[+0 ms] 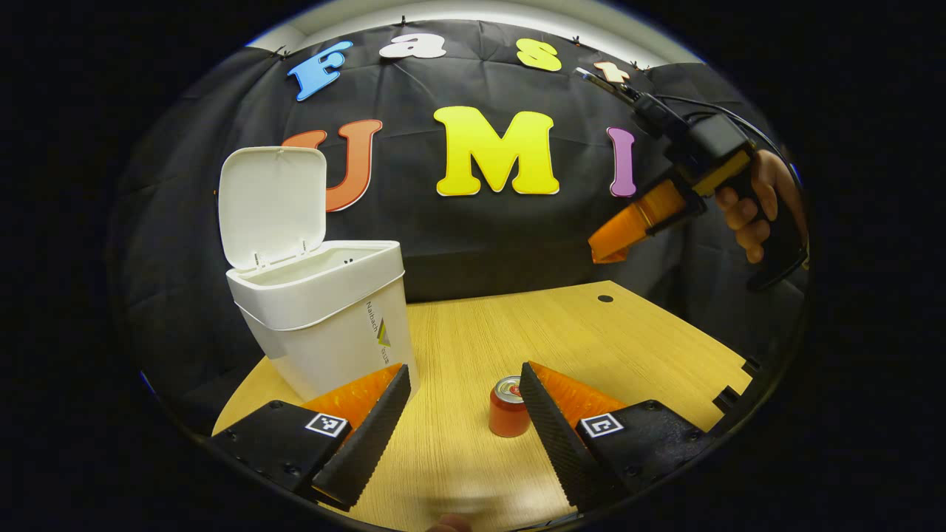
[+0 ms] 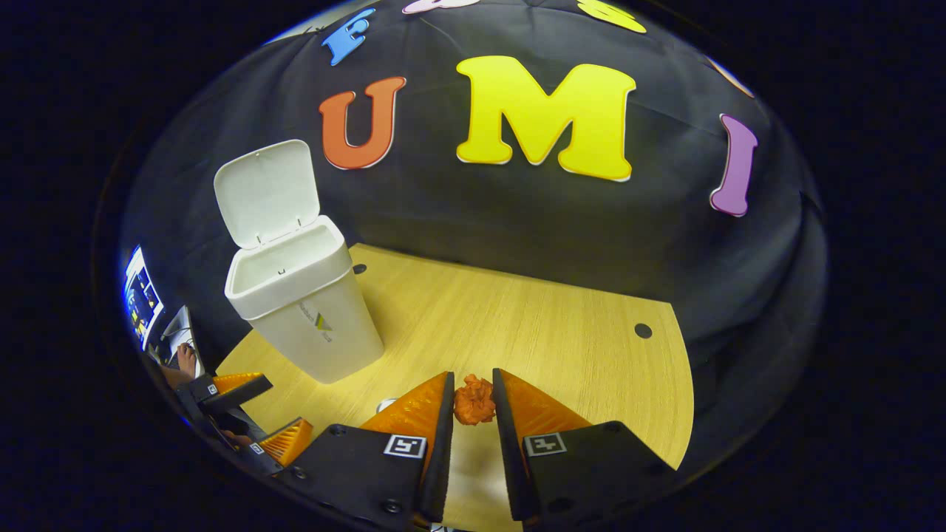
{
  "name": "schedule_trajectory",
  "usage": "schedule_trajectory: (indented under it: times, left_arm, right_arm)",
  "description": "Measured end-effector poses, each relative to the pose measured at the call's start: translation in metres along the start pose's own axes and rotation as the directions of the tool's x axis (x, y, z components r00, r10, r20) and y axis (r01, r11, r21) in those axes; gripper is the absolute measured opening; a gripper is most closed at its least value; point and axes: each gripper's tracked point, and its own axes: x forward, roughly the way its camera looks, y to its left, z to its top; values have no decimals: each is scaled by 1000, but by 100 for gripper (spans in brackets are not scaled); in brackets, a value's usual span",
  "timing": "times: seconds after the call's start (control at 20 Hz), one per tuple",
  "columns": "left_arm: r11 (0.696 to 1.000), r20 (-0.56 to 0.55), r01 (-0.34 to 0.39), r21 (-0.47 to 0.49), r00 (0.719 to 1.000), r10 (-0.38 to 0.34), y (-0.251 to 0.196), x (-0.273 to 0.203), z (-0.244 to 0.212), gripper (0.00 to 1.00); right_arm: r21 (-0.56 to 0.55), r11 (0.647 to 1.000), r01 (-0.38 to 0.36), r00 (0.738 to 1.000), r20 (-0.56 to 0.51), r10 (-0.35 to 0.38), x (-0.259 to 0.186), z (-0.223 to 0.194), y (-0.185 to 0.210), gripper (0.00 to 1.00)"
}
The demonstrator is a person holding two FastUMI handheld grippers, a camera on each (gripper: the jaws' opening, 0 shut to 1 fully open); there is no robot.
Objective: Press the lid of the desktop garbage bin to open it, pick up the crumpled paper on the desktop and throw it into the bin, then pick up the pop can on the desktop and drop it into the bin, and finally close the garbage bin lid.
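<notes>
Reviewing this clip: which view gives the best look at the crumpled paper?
The right gripper view: the crumpled paper sits pinched between the right gripper fingers, raised above the table, its creases clear. In the left gripper view that gripper is seen side-on farther off, and I cannot make out the paper at its fingertips.

Bin [image 2: 303,310] mouth open, lid [image 2: 267,192] upright behind, bare tabletop [image 2: 517,325] right of it.

Black cloth wall [image 1: 473,236] behind a light wooden table [image 1: 562,325].
</notes>
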Motion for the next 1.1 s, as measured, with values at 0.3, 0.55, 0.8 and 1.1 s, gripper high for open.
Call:
schedule_trajectory:
  times: [0.3, 0.55, 0.8, 1.1]
  left_arm:
    - [1000, -14, -10, -10, 1000, 10, 25, 0, -8, 99]
    - [998, -21, -35, -43, 999, 34, 53, -4, -15, 99]
    - [998, -33, -54, -30, 998, 53, 67, -12, -28, 98]
    - [997, -28, -45, -64, 999, 43, 68, -13, -34, 99]
  right_arm:
    - [-65, 995, -82, 988, 123, 90, 17, 78, 70, 33]
    - [-145, 968, -204, 958, 172, 228, 37, 122, 157, 33]
    - [-213, 931, -295, 932, 148, 330, 62, 124, 241, 33]
    - [-255, 924, -285, 940, 115, 322, 112, 115, 285, 17]
